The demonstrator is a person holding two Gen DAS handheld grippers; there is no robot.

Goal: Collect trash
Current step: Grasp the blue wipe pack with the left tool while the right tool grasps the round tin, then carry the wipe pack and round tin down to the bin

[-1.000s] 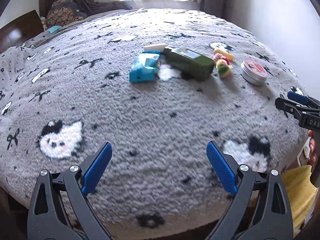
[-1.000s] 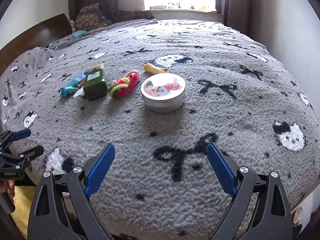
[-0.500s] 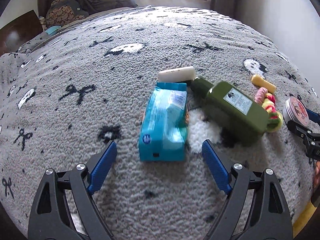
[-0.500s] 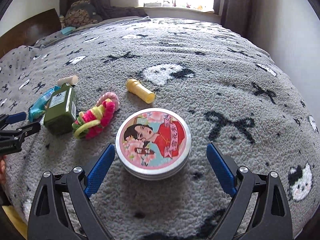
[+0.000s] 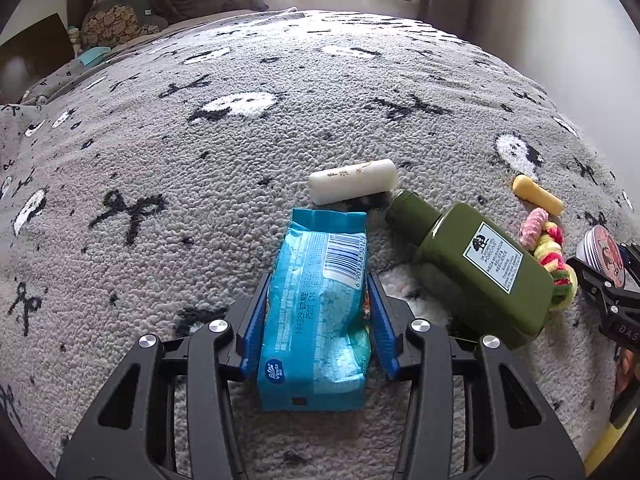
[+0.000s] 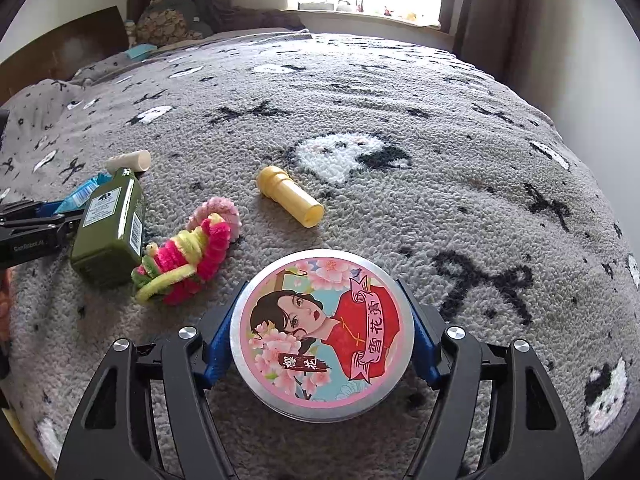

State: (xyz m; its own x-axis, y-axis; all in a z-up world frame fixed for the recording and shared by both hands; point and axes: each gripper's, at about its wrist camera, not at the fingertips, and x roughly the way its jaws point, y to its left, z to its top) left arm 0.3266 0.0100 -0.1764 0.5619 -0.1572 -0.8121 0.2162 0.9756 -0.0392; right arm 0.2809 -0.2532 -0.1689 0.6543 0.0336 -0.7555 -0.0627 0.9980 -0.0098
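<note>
Both tongs are closing on trash lying on the grey blanket (image 5: pixel 168 184).

My left gripper (image 5: pixel 318 316) is closing around the blue tissue pack (image 5: pixel 316 320), its blue pads touching both long sides of the pack, which lies flat with its far end toward the white tube (image 5: pixel 352 181). The green bottle (image 5: pixel 480 272) lies just beside my right pad, leaving me little room there, while the blanket to the left is open. My right gripper (image 6: pixel 322 344) is closing around the round tin (image 6: pixel 322 334), pads at its rim on either side. The fuzzy hair ties (image 6: pixel 192 248) sit near its left, the yellow cap (image 6: pixel 288 196) beyond; open blanket runs right toward the wall-side edge.
</note>
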